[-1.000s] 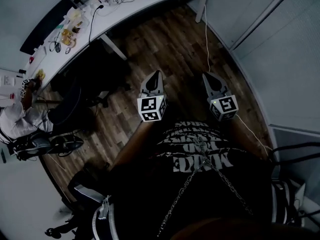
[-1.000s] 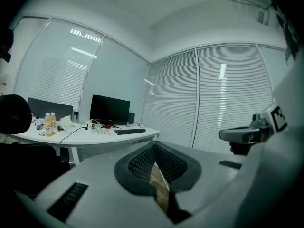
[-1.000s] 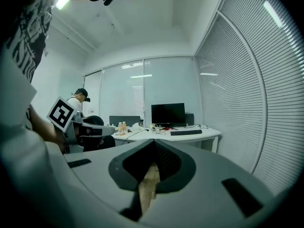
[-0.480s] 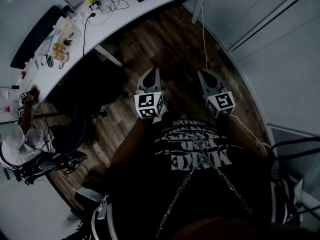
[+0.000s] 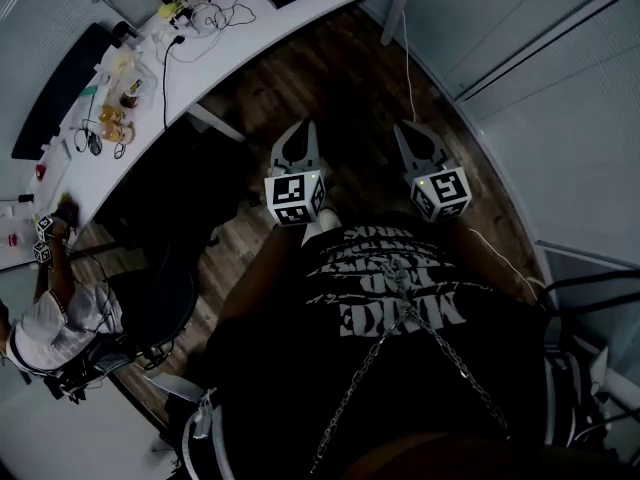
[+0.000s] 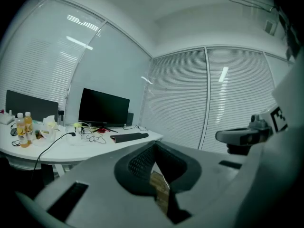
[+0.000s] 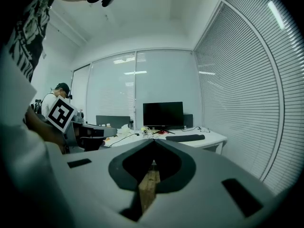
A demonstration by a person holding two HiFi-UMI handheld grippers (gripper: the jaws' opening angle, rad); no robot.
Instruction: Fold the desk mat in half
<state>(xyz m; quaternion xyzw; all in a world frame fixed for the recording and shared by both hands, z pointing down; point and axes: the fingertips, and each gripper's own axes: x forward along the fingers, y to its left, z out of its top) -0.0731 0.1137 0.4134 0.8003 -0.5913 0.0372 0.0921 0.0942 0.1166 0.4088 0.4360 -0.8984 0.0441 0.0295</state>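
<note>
Left tongs [image 5: 303,133], right tongs [image 5: 405,134]: two, both closed.

left tongs [image 5: 299,136]: closed, empty | right tongs [image 5: 413,138]: closed, empty

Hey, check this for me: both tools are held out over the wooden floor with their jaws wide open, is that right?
Not quite. Both are held over the wooden floor, but the jaws are shut, not wide open. The left gripper view shows the left tool closed at its tips, and the right gripper view shows the same for the right tool, with nothing between them.
</note>
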